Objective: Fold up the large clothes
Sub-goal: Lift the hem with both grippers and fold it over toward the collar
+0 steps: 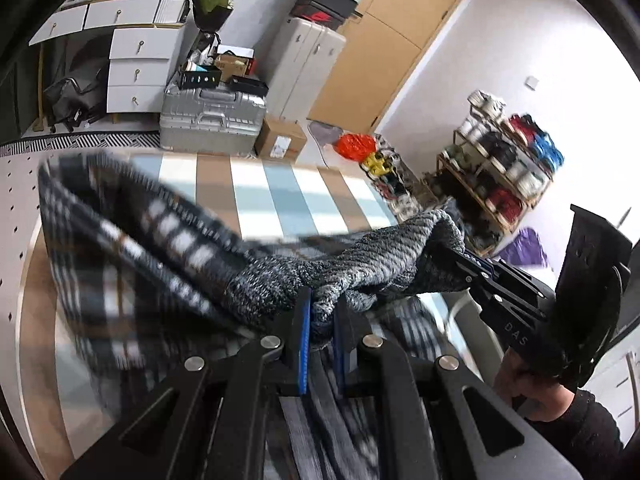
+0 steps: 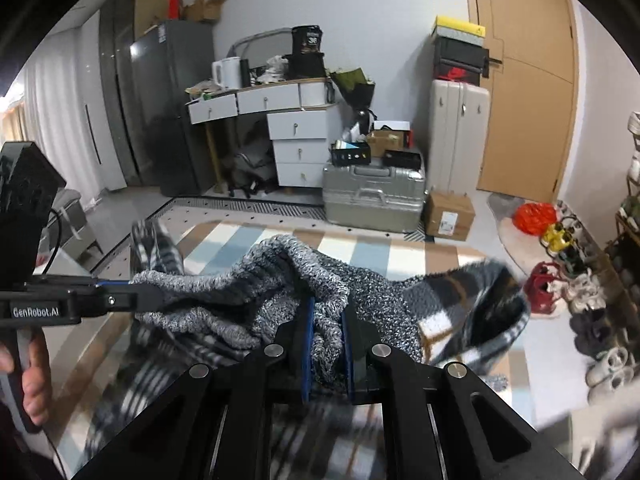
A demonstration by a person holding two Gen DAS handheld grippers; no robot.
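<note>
Checked cloth [image 1: 120,248]: too blurry to see clearly.
Knit part [image 2: 326,344]: the bit between the right tool [image 2: 326,322] fingers is hidden.
Striped mat [image 1: 280,192]: its near edge is covered by cloth.
Shoe rack [image 1: 500,168]: blurry, things too small to tell.

Both grippers, left [image 1: 322,320] and right [image 2: 327,332], are black with blue pads, silver pivot screws; "GenRobot.AI" marks one body, a black sleeve [image 1: 580,420] behind the right handle.
</note>
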